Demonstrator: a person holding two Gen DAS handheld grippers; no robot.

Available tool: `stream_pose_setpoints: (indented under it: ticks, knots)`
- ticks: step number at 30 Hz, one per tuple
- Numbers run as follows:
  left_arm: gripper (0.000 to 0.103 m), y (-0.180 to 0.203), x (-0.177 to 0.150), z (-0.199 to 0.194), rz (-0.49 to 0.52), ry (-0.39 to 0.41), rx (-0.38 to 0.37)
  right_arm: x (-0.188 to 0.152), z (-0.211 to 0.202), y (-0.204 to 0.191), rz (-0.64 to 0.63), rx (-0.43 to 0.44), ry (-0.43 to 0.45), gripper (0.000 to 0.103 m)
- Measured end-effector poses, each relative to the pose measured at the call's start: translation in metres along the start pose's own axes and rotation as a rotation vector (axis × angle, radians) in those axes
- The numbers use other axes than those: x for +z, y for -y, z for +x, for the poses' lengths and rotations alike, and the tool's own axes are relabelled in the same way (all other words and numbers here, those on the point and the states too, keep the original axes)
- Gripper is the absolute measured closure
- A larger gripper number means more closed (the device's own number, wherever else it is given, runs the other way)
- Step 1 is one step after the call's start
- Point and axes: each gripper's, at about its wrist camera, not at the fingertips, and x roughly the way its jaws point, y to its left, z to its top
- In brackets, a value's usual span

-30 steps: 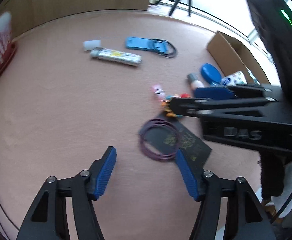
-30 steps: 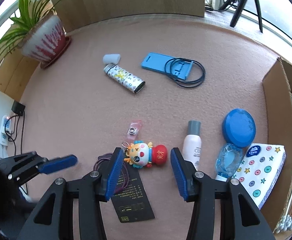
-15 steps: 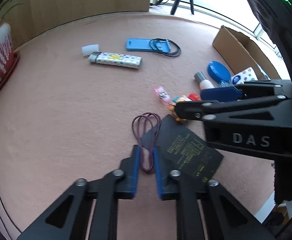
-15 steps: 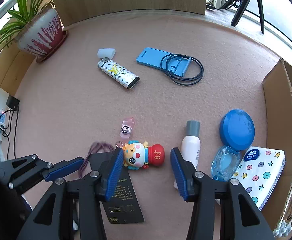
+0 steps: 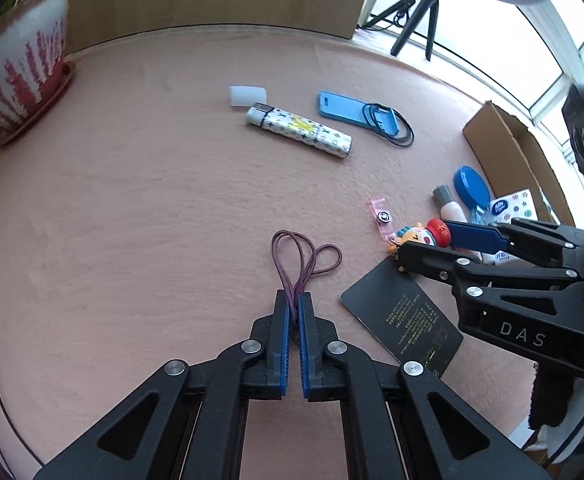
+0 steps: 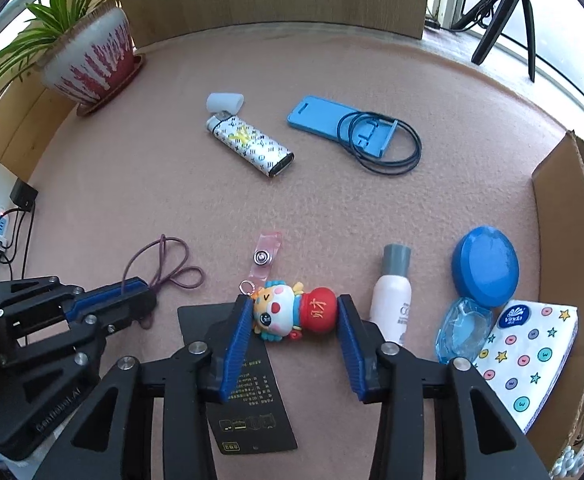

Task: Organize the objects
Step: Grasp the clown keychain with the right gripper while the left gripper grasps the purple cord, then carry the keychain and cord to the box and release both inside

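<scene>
The left tongs are closed on the purple cord, which lies on the desk left of the black card. The right tongs are closing around the doll at the card's upper edge; whether the pads touch it I cannot tell. A bottle lies right of the doll.

A pink felt-like table carries a plant pot far left; a lighter and blue stand far centre; a purple cord, doll, black card near; bottle, blue case, tissues, box right.
</scene>
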Motion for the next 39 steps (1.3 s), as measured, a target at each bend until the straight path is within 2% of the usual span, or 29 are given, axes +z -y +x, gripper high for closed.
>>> stream_pose_setpoints:
  ticks: [12, 20, 29, 39]
  knots:
    - [0.100, 0.001, 0.013, -0.028, -0.029, 0.062, -0.039, -0.005, -0.047, 0.016, 0.052, 0.031, 0.105, 0.065]
    - [0.100, 0.026, 0.038, -0.065, 0.009, 0.149, -0.086, -0.020, -0.102, 0.062, 0.153, 0.019, 0.208, 0.065]
    - [0.100, 0.102, 0.070, -0.074, 0.115, 0.182, -0.180, -0.048, -0.144, 0.132, 0.287, -0.049, 0.270, 0.065]
    - [0.100, 0.215, 0.107, -0.043, 0.219, 0.153, -0.287, -0.085, -0.162, 0.199, 0.400, -0.101, 0.270, 0.065]
